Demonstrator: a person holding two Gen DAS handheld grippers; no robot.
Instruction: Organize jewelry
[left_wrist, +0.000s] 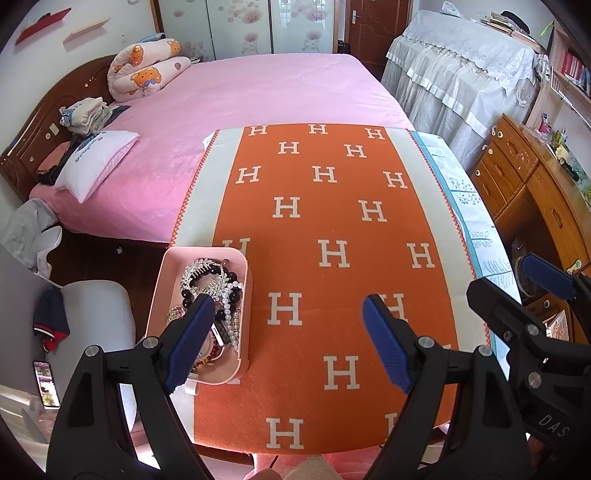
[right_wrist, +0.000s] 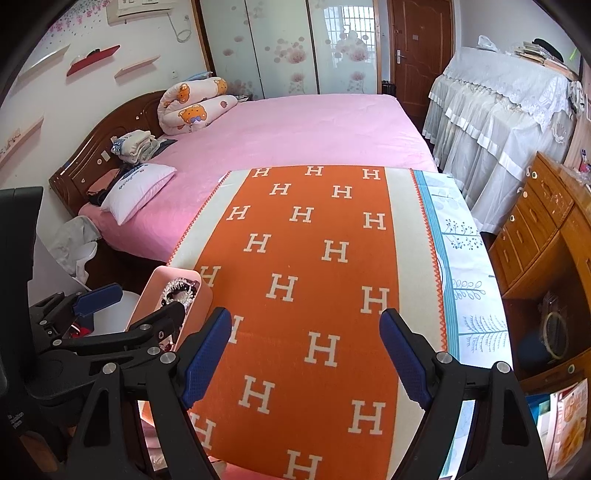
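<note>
A pink tray (left_wrist: 246, 280) stands at the left edge of the orange H-patterned cloth (left_wrist: 332, 221). It holds a heap of jewelry (left_wrist: 216, 291): a silver rhinestone piece, black beads, white pearls and a watch. My left gripper (left_wrist: 288, 306) is open and empty above the cloth, its left finger (left_wrist: 190, 339) over the tray. My right gripper (right_wrist: 306, 321) is open and empty above the cloth (right_wrist: 314, 258), to the right of the tray (right_wrist: 201, 299). The right gripper also shows at the right edge of the left wrist view (left_wrist: 546, 280).
The cloth covers a table whose blue-and-white cover (right_wrist: 465, 258) shows on the right. A pink bed (left_wrist: 258, 92) lies beyond. A wooden dresser (left_wrist: 535, 184) stands at the right. A grey chair (left_wrist: 99, 314) and a phone (left_wrist: 46, 384) are at the left.
</note>
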